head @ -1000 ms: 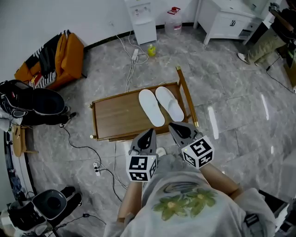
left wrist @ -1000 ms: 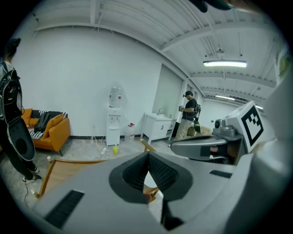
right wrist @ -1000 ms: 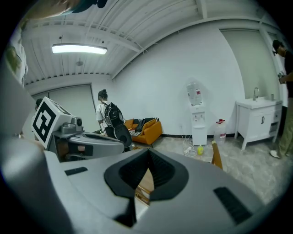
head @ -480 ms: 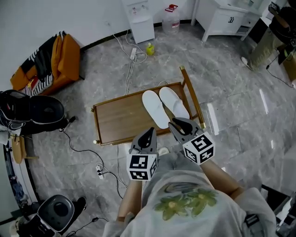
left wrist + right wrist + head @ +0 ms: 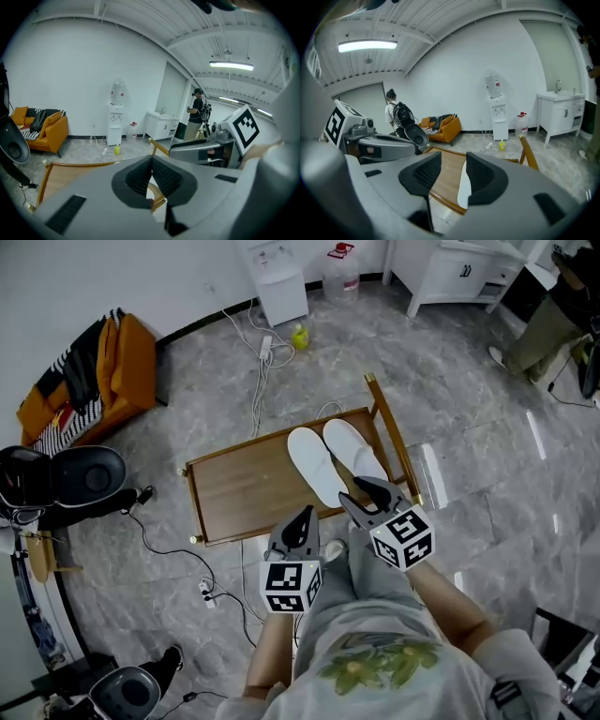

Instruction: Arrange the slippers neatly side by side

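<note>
Two white slippers (image 5: 315, 466) (image 5: 355, 452) lie side by side, touching, on the right end of a low wooden table (image 5: 239, 489). My left gripper (image 5: 304, 515) hovers shut and empty just short of the table's near edge. My right gripper (image 5: 371, 491) hangs over the near right corner, by the heel of the right slipper. Its jaws have just been opening and stand open with nothing between them. In the right gripper view a white slipper (image 5: 462, 188) shows beyond the open gripper (image 5: 453, 176). In the left gripper view the gripper (image 5: 151, 174) is shut.
An orange sofa (image 5: 103, 371) and black bags (image 5: 66, 479) sit at the left. A water dispenser (image 5: 277, 277), yellow bottle (image 5: 300, 337) and cables (image 5: 267, 352) lie behind the table. A white cabinet (image 5: 459, 268) stands at the back right, with a person (image 5: 562, 315) beside it.
Both grippers have sunk a little by the table's near edge. The right gripper's jaws have parted from shut to open. The slippers have not moved on the table.
</note>
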Tool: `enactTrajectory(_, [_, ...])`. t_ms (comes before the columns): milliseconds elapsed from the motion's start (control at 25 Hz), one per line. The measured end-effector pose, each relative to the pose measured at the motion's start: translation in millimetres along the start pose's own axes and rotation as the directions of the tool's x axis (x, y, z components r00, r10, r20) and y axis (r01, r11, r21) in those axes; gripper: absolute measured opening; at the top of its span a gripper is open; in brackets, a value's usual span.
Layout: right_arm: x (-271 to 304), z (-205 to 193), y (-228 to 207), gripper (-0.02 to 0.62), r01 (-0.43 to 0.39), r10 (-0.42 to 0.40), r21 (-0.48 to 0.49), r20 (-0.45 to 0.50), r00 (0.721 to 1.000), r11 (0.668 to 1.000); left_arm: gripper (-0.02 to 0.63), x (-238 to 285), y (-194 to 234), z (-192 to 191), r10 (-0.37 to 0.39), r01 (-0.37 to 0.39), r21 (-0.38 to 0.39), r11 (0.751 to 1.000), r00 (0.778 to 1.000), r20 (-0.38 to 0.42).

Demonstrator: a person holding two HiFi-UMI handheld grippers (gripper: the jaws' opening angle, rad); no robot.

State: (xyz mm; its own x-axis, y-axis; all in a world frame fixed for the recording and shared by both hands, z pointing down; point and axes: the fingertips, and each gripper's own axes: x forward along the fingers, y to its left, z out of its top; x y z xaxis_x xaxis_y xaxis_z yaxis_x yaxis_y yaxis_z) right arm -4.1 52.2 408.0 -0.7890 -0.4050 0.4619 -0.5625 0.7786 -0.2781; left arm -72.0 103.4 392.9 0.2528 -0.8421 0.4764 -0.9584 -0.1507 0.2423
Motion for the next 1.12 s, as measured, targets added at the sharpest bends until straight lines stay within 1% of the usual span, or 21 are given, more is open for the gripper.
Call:
enactTrajectory(240, [22, -15, -19, 0.158, -0.002, 0.003, 0.028, -0.043, 0.999, 1.0, 0.017, 14, 15, -8, 0.041, -0.042, -0.01, 0.999, 0.999, -0.018])
enactTrajectory(360, [34, -23, -29, 0.16, -0.002, 0.005, 0.044, -0.066, 0.998, 0.999, 0.017, 22, 23, -15, 0.053, -0.054, -0.033, 0.998, 0.998, -0.027])
enactTrajectory(480, [44, -28, -32, 0.16, -0.015, 0.02, 0.059, -0.085, 0.996, 0.998, 0.017, 31, 30, -20, 0.06, -0.062, -0.054, 0.997, 0.997, -0.039])
enactTrajectory(720, [72, -46, -41, 0.16, -0.025, 0.033, 0.065, -0.121, 0.992, 0.998, 0.017, 49, 44, -31, 0.081, -0.084, -0.067, 0.994, 0.996, -0.045])
enactTrajectory(960, [102, -67, -58, 0.16, 0.004, 0.008, 0.069, -0.165, 0.986, 0.998, 0.017, 61, 49, -45, 0.075, -0.08, -0.079, 0.994, 0.995, -0.064])
enactTrajectory(1120, [120, -85, -70, 0.16, 0.02, -0.001, 0.088, -0.204, 0.979, 0.996, 0.017, 71, 50, -57, 0.065, -0.071, -0.066, 0.995, 0.994, -0.089])
